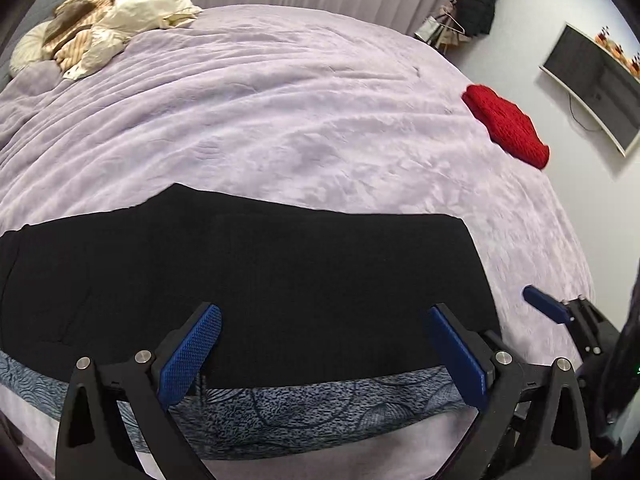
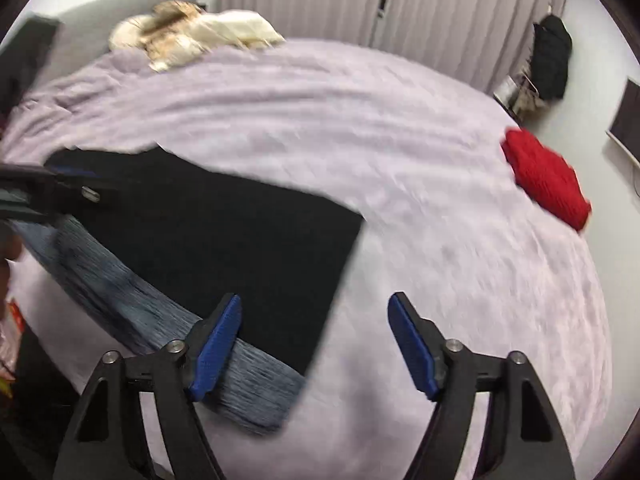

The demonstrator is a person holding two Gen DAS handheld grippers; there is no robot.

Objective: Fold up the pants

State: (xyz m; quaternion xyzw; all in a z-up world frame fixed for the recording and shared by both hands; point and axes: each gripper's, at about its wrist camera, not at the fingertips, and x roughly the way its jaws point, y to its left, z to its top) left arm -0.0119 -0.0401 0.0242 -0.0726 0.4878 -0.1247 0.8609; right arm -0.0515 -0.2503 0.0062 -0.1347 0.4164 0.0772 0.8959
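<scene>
Two hand-held grippers, left hand-held gripper (image 1: 324, 350) and right hand-held gripper (image 2: 314, 344), gape wide, holding nothing, over black pants (image 1: 248, 280) lying flat on the purple bed (image 1: 280, 100).

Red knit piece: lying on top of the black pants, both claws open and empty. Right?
Not quite. The red knit piece lies apart from the black pants, out on the lilac bedspread, as the left wrist view shows. Both the left claw and right claw are open and empty.
</scene>
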